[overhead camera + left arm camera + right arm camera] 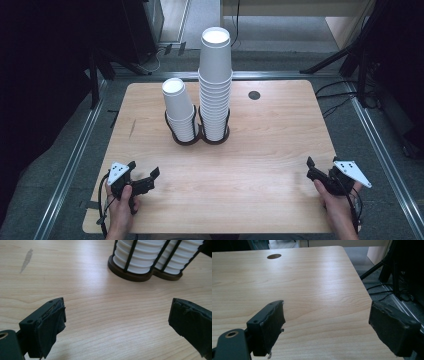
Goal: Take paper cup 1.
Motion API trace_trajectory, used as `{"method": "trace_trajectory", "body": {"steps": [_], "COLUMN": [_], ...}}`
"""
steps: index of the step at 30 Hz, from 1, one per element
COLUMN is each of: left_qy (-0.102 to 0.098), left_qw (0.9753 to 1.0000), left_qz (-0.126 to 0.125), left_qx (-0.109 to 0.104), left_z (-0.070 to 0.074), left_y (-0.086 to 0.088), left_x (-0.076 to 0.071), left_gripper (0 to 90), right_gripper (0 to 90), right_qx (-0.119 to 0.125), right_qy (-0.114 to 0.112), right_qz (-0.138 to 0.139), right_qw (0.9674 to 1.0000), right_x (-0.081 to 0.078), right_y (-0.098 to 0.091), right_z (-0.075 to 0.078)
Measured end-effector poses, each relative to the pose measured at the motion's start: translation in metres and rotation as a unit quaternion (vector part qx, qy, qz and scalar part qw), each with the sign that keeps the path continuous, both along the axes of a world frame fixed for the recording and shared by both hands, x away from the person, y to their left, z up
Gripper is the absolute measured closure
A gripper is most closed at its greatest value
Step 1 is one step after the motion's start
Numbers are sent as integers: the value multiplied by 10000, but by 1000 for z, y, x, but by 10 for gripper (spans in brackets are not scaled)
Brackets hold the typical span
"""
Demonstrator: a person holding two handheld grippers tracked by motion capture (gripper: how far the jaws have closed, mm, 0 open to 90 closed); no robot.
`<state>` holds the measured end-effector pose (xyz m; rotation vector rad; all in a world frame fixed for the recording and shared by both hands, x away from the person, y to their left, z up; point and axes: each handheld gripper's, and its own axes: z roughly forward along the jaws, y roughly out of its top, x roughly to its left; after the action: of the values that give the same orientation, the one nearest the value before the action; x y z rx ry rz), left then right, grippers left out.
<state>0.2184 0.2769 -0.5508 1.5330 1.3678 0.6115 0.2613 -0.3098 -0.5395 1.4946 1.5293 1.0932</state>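
Two upright stacks of white paper cups, a short stack (179, 112) and a tall stack (215, 85), stand side by side in a dark double holder (201, 137) mid-bench (280, 145). They lie ahead and right of the left hand-held gripper (145, 179), the nearer one, ahead and left of the right hand-held gripper (314, 172). Both hand-held grippers gape, holding nothing.

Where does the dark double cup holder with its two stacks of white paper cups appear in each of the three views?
High view: the cup holder stands at the table's middle, between the two grippers and farther back.
Left gripper view: its base sits at the top edge, right of centre, beyond the open jaws.
Right gripper view: not in it.
Shared landmark: the light wooden tabletop.
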Motion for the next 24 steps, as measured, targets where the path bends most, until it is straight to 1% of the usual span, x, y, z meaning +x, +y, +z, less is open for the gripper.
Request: {"method": "trace_trajectory", "body": {"steps": [2,3,4,5,8,10,13,14,15,16,19,20,22,23,24], "left_qy": [-17,12,12,31,50,45,53,50,62,66,71,80,69,69,73], "left_qw": [10000,9999,9999,9999,9997,9997,9996,9996,9994,9994,9993,9992,9991,9991,9991], "left_qz": [9,21,21,20,77,82,59,51,83,92,101,126,128,128,115], "left_qx": [-37,-138,-138,-164,-230,-241,-267,-287,-327,-339,-360,-363,-387,-387,-398], "left_z": [0,-1,-1,-1,-2,-2,-2,-2,-2,-2,-3,-3,-3,-3,-3], "left_y": [0,1,1,3,3,3,3,4,5,5,6,6,6,6,7], "left_x": [0,1,1,2,2,2,2,2,2,2,2,2,2,2,2], "left_gripper": [11,11,11,11,11,11,11,11,11,11,11,11,11,11,11], "right_gripper": [134,136,136,136,138,138,138,138,137,134,107,90,76,76,56], "right_qx": [12,-3,-3,-9,103,208,216,216,250,253,345,392,383,383,362], "right_qy": [1,-124,-124,-248,-365,-372,-473,-473,-520,-532,-581,-611,-659,-659,-688], "right_qz": [11,66,66,145,299,397,511,511,579,622,780,866,950,950,970], "right_qw": [10000,9999,9999,9996,9988,9983,9973,9973,9967,9963,9947,9936,9926,9926,9922], "right_x": [0,-1,-1,-2,-4,-4,-4,-4,-4,-4,-2,-1,3,3,5], "right_y": [1,5,5,11,20,26,37,37,44,46,53,57,64,64,68], "right_z": [1,4,4,11,21,28,42,42,53,56,69,74,83,83,87]}}
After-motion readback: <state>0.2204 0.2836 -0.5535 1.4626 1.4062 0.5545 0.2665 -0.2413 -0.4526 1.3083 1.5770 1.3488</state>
